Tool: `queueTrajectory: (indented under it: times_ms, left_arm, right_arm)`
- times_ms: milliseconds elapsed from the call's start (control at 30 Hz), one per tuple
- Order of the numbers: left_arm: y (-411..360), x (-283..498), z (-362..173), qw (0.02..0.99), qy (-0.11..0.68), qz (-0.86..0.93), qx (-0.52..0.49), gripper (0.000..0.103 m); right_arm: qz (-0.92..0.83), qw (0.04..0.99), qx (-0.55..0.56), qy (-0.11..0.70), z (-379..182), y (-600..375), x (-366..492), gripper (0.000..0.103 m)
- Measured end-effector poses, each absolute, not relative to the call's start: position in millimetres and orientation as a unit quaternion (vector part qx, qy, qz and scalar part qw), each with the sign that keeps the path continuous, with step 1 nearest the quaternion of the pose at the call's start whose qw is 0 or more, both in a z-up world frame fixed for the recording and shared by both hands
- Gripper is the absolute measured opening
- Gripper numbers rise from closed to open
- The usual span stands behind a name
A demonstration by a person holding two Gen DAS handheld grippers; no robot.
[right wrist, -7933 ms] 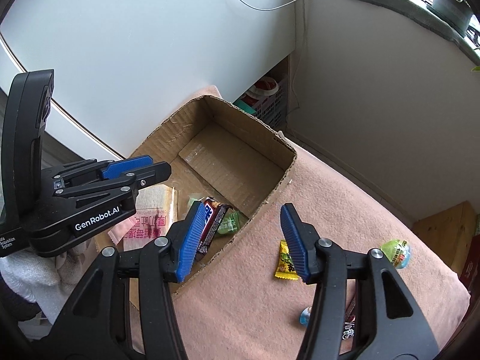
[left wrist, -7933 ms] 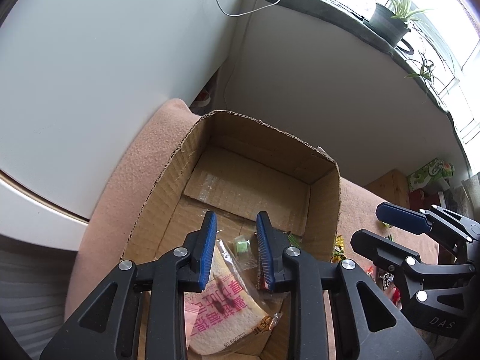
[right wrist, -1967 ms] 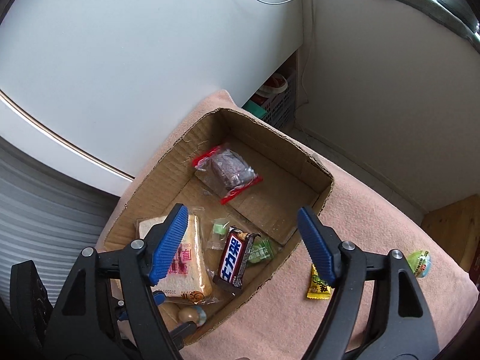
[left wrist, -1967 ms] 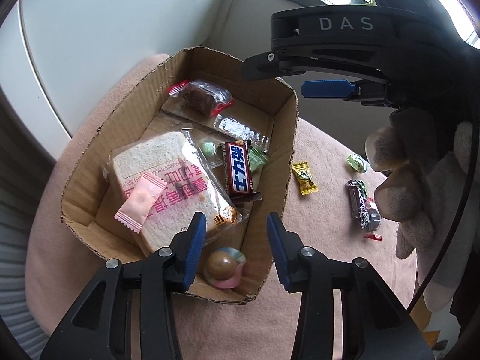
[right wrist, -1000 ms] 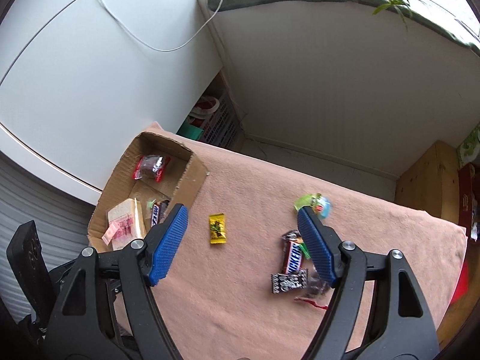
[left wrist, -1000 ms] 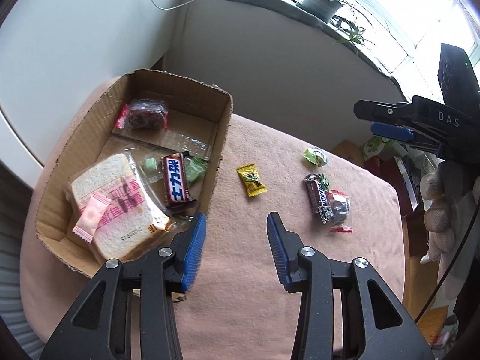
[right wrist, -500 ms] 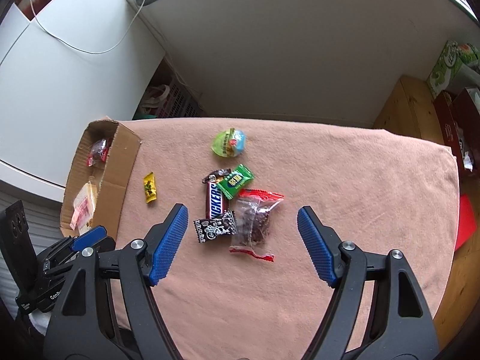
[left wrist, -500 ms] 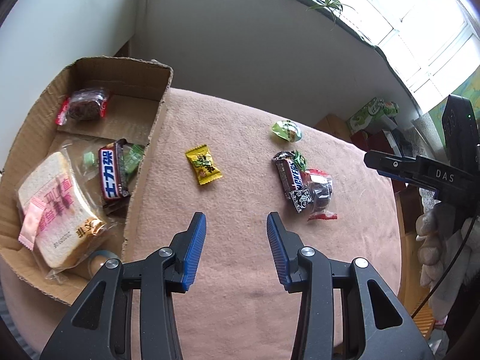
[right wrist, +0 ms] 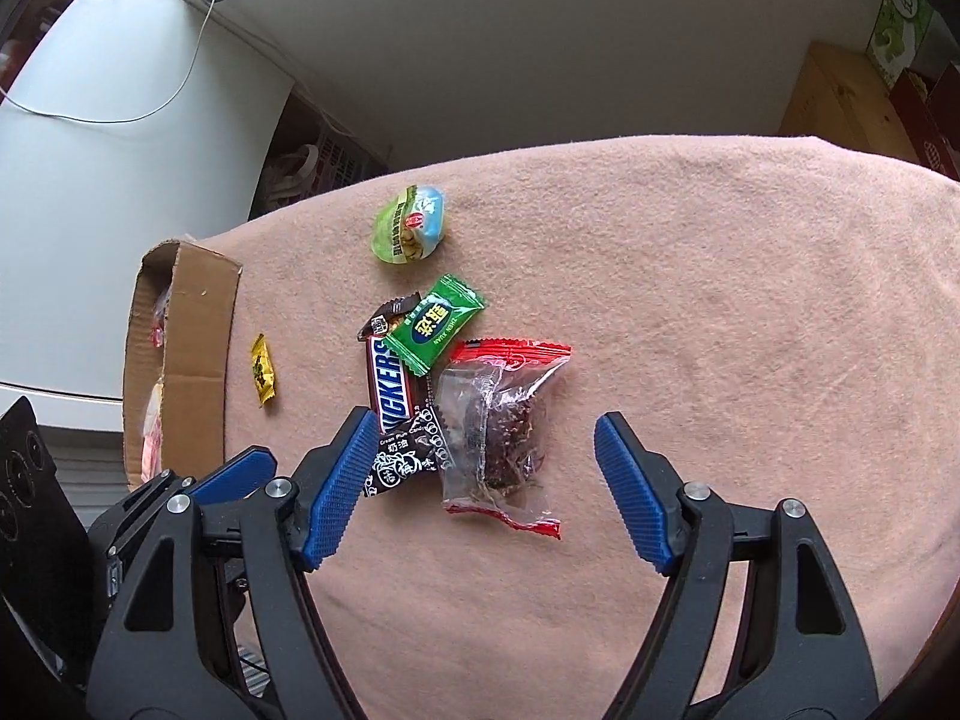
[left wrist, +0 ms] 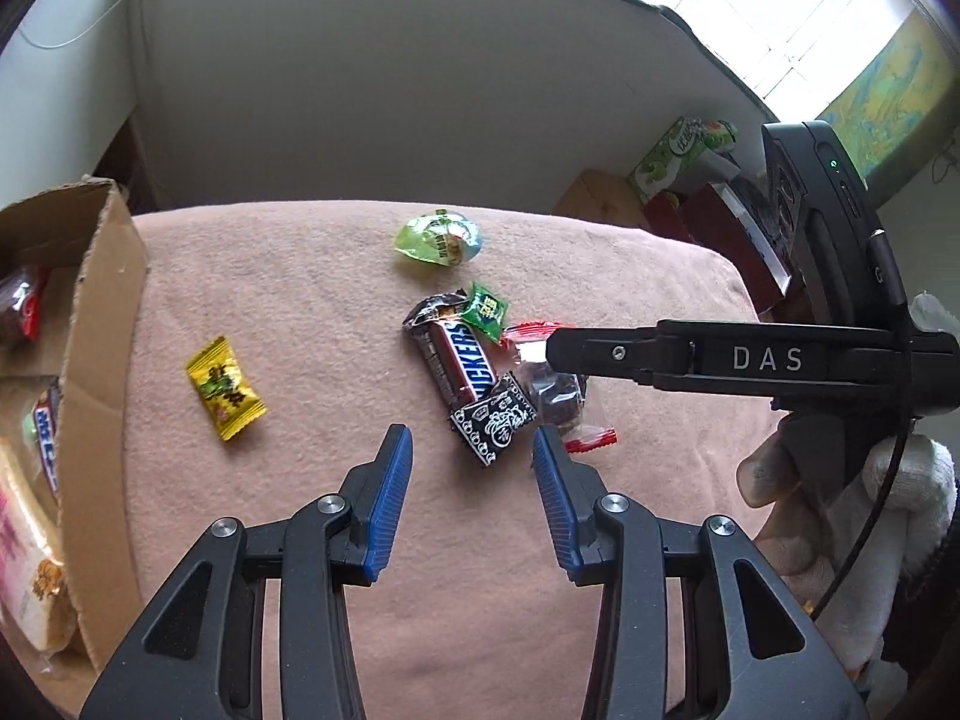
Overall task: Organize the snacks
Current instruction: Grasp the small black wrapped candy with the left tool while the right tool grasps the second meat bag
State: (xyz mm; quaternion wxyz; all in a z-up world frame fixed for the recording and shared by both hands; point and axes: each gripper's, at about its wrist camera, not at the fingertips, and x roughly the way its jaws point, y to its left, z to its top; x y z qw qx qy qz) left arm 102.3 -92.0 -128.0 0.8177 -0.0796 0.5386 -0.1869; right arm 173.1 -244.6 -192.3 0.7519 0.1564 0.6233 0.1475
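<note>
Right gripper [right wrist: 480,483] fingers spread wide, empty, above clear red-edged snack bag [right wrist: 501,429] on pink blanket [right wrist: 690,300]; bag's long axis runs toward camera. Left gripper [left wrist: 471,501] part-open, empty.

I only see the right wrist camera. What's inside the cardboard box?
Observer: A bagged bread slice lies in the cardboard box.
Operator: Anything else in there?
Observer: A dark snack in a red-edged packet, farther back.
Operator: Is the left tool holding something?
Observer: No, the left tool is open, with nothing between its pads.
</note>
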Motion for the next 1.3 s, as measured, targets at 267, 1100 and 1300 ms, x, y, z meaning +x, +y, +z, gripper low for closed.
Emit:
queueTrajectory:
  times_ms: [267,1100,1300]
  left_arm:
    - [-118,118,-146,0.806,0.546,-0.223,-0.042,0.03]
    - [-135,118,-179,0.796,0.566,-0.214,-0.014,0.029]
    - [-137,117,-179,0.803,0.559,-0.208,-0.004,0.02]
  right_arm:
    - [0.144,0.74,0.16,0.638,-207,-246,178,0.067]
    - [0.153,0.732,0.147,0.648,-215,-239,174,0.062]
    - [0.15,0.733,0.147,0.647,-216,-247,171,0.047]
